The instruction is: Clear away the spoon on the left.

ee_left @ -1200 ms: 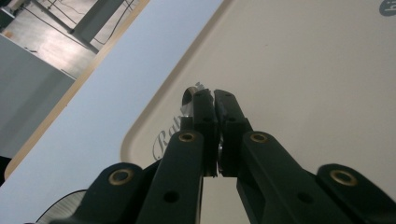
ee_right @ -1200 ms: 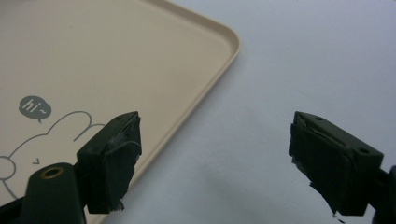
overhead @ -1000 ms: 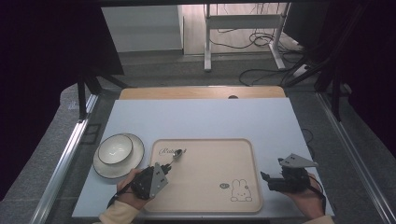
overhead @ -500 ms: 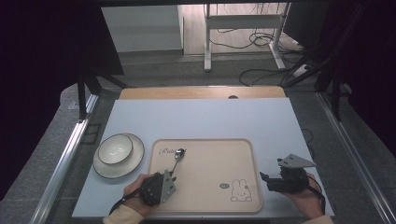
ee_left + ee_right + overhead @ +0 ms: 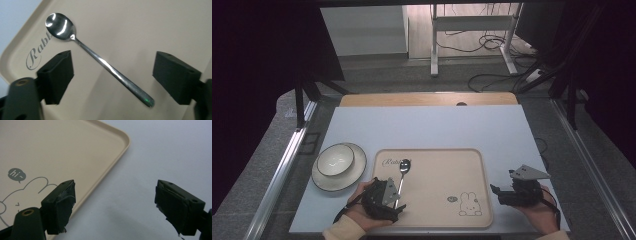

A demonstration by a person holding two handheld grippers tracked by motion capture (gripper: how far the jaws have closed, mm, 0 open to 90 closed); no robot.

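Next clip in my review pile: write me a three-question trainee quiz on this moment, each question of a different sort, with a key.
1. True or false: the spoon lies on the tray.
2. The left hand-held gripper is: A) clamped on the spoon, B) open around its handle, C) over the bowl.
3. What stands under the bowl?

Key:
1. True.
2. B; its jaws have just been opening, with the handle lying free between them.
3. A plate.
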